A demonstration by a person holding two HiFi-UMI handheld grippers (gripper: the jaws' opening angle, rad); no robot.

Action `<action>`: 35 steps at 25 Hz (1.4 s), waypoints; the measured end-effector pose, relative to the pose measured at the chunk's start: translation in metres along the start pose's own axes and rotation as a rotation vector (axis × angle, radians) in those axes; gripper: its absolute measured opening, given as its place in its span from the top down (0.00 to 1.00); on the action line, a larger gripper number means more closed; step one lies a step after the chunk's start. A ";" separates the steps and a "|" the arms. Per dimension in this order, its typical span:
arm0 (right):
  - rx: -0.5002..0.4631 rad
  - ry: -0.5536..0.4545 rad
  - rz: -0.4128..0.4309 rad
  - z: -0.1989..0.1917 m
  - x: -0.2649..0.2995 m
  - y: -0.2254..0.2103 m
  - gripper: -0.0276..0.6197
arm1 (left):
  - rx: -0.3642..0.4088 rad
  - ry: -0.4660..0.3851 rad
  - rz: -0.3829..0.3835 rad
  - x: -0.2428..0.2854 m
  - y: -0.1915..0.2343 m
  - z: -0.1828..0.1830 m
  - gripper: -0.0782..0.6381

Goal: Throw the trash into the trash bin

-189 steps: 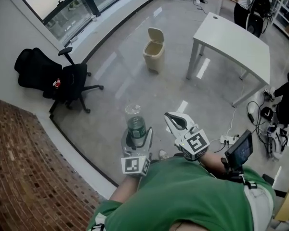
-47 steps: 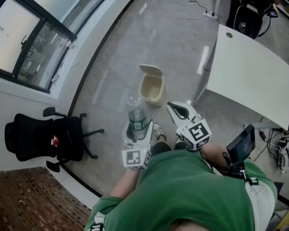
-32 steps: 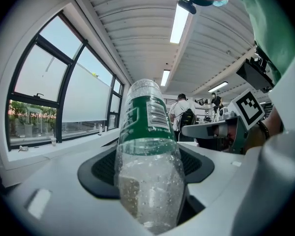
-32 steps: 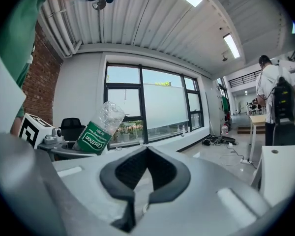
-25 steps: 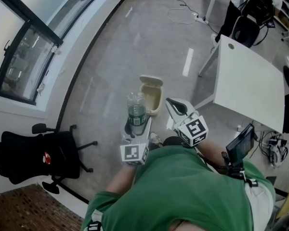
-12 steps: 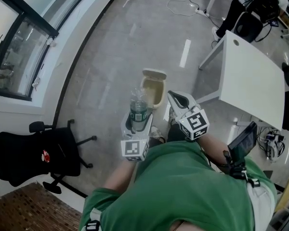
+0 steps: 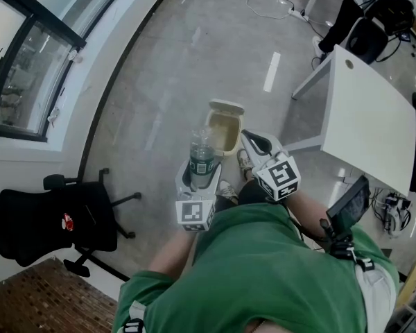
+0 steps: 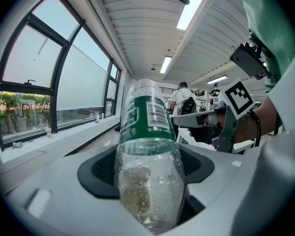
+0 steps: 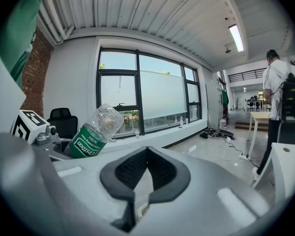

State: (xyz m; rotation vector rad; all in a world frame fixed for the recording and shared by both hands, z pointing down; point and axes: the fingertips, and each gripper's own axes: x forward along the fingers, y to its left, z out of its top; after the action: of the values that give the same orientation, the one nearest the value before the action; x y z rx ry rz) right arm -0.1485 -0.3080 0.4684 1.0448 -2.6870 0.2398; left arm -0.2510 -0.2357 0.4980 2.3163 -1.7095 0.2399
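Head view shows the grey floor point(image 7: 166, 82) spreading ahead of both grippers, with the white table point(image 7: 367, 116) off beyond the right gripper's outer side. The beige trash bin point(image 7: 224, 127) stands on the floor just ahead of and below the two grippers, roughly between their lines, its lid tipped back and its mouth open.

The left gripper point(image 7: 197, 180) has its jaws spread wide and clamped on the lower body of the clear plastic bottle point(image 7: 202, 151) with a green label. The bottle rises out of the jaws, its top end leaning away towards the bin. The right gripper point(image 7: 252, 141), just beside it, has its jaws closed together on nothing.

The bottle looks not quite over the bin's mouth. The step would probably go best by bringing the left gripper fully above the opening and low to it. Only then should the jaws part, since a light, round bottle could glance off the rim or the raised lid. The right gripper should stay aside.
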 end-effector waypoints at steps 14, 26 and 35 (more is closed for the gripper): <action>0.064 0.099 0.036 -0.053 0.043 -0.053 0.95 | 0.020 0.191 0.018 0.067 0.004 -0.062 0.42; 0.106 0.235 0.101 -0.128 0.088 -0.085 0.95 | 0.016 0.385 0.027 0.130 0.006 -0.137 0.42; 0.099 0.313 0.155 -0.180 0.121 -0.087 0.95 | -0.012 0.482 0.021 0.160 0.014 -0.191 0.42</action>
State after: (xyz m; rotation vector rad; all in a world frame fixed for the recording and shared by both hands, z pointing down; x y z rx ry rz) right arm -0.1454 -0.4059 0.6808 0.7508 -2.4906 0.5240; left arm -0.2138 -0.3287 0.7268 2.0137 -1.4809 0.7228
